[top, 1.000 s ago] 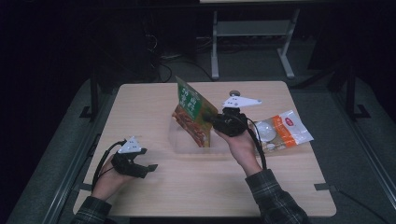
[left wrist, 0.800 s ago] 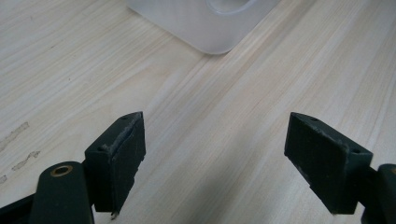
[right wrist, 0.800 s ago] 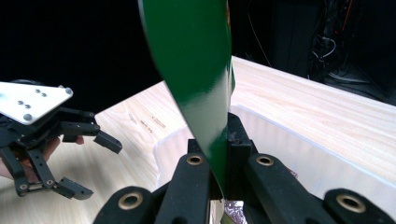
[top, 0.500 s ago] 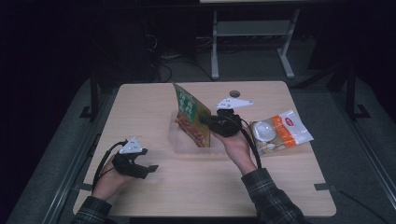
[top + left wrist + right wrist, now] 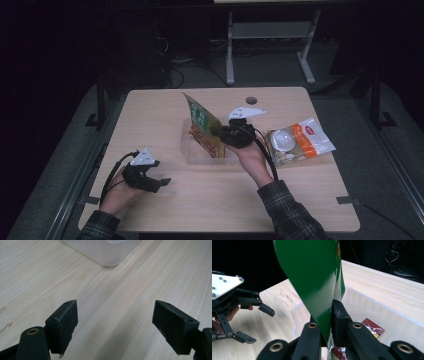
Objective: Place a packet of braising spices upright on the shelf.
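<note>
Wooden counter (image 5: 300, 200), dark room | right hand-held gripper (image 5: 223, 134) pinching green snack bag (image 5: 202, 125), its jaws just loosening, above clear bin (image 5: 192, 157) mid-counter | left hand-held gripper (image 5: 159, 182) open, near-left | risk: bag tips outside bin, released too high.

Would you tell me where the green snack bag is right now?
In the high view the green snack bag stands mid-table, clamped by the right gripper over the clear plastic tub.

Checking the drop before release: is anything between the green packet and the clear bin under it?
Nothing visible. The packet, pinched in the right gripper, already hangs with its lower end inside the bin; a red packet lies on the bottom.
</note>
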Demonstrator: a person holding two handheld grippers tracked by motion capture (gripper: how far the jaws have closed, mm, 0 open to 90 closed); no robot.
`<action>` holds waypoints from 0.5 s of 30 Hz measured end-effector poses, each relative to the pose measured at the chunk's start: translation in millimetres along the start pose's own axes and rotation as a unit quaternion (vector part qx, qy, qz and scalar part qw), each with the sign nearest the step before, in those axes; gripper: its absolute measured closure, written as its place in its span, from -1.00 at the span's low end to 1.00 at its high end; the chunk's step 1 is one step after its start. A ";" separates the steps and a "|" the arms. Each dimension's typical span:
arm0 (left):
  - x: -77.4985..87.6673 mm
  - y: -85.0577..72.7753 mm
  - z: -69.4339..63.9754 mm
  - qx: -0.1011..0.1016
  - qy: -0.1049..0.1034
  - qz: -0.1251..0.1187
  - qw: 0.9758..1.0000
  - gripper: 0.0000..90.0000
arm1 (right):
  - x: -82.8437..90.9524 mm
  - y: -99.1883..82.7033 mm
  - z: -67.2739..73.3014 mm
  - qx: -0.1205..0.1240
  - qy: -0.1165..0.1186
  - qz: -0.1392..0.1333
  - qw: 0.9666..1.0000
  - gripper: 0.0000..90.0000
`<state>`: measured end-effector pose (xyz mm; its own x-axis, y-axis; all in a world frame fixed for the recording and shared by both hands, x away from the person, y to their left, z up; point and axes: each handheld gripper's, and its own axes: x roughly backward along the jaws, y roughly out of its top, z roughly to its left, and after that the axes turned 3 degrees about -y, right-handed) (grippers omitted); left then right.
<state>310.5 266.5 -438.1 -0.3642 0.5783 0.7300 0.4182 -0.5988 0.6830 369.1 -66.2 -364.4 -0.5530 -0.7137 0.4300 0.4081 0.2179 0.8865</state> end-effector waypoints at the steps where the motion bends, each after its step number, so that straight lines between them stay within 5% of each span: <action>1: 0.0 0.0 0.1 0.000 0.000 0.000 1.000 -0.56 | -0.2 -0.1 0.0 -0.001 0.001 -0.001 1.000 0.87; 15: -0.7 -0.3 0.1 0.002 0.002 -0.002 1.000 -0.57 | -0.2 -1.1 3.8 0.009 0.009 0.022 1.000 0.13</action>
<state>310.8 266.4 -438.9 -0.3685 0.5790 0.7273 0.4203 -0.5941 0.6859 366.0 -63.8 -364.8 -0.5215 -0.7151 0.4654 0.4191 0.2605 0.8698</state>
